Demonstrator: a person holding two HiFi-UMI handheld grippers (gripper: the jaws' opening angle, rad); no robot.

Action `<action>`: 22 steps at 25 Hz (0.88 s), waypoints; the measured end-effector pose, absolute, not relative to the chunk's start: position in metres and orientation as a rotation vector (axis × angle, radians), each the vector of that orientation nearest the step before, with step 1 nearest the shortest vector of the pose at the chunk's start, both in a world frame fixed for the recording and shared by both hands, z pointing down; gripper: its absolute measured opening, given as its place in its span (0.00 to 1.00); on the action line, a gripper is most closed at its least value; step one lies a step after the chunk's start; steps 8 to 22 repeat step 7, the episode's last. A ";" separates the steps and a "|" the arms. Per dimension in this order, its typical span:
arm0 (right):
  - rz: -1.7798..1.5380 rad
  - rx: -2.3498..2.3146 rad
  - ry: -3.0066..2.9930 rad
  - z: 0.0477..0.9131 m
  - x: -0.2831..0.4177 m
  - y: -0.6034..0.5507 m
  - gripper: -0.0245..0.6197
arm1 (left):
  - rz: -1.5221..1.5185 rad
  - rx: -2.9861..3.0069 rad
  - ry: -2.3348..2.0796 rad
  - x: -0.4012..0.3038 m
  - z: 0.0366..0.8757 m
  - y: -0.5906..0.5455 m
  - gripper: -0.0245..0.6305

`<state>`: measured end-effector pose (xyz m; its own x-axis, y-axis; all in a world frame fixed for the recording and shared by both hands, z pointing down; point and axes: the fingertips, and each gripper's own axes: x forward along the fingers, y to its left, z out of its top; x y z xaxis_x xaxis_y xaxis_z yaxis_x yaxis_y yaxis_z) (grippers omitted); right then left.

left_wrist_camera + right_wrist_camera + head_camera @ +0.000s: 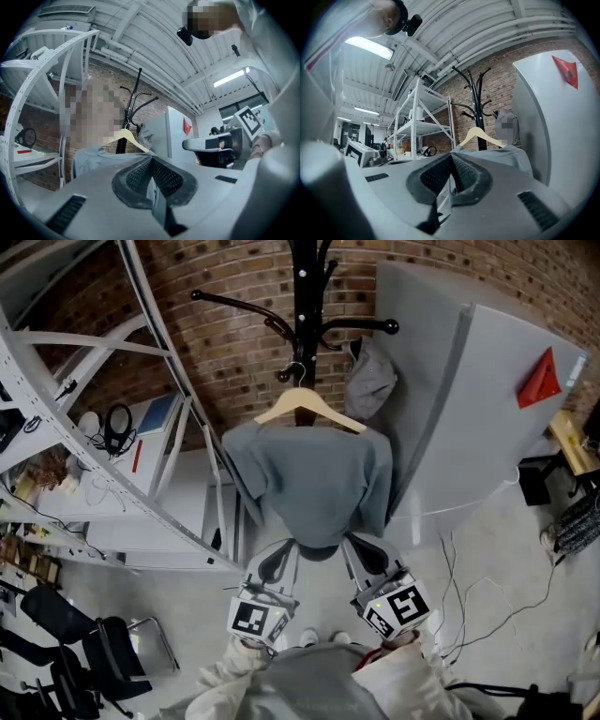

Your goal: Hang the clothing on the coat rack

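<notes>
A grey-blue shirt (314, 484) hangs on a wooden hanger (309, 407), hooked onto the black coat rack (305, 296) against the brick wall. Just below the shirt's hem, my left gripper (277, 559) and right gripper (367, 554) point up side by side, one at each side of the hem. Both are shut with nothing between their pads. In the left gripper view the jaws (151, 161) are closed, with the shirt (93, 159) and hanger (125, 137) beyond them. The right gripper (451, 159) likewise faces the hanger (479, 136) and shirt (511, 157).
A second grey garment (370, 381) hangs on a right-hand rack hook. A tall grey cabinet (487, 409) with a red triangle stands close at the right. White metal shelving (112, 427) fills the left. Cables (469, 606) trail on the floor; a black chair (75, 652) sits at lower left.
</notes>
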<state>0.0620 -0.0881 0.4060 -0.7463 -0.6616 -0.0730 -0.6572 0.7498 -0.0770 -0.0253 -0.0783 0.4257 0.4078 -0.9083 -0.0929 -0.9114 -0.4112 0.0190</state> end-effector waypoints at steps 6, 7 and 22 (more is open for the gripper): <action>-0.074 -1.051 2.858 0.406 0.066 -0.094 0.07 | 0.140 -2.602 1.704 -0.021 0.425 -0.085 0.05; -0.075 -1.049 2.860 0.406 0.067 -0.096 0.07 | 0.140 -2.602 1.706 -0.019 0.425 -0.086 0.05; -0.075 -1.049 2.860 0.406 0.067 -0.096 0.07 | 0.140 -2.602 1.706 -0.019 0.425 -0.086 0.05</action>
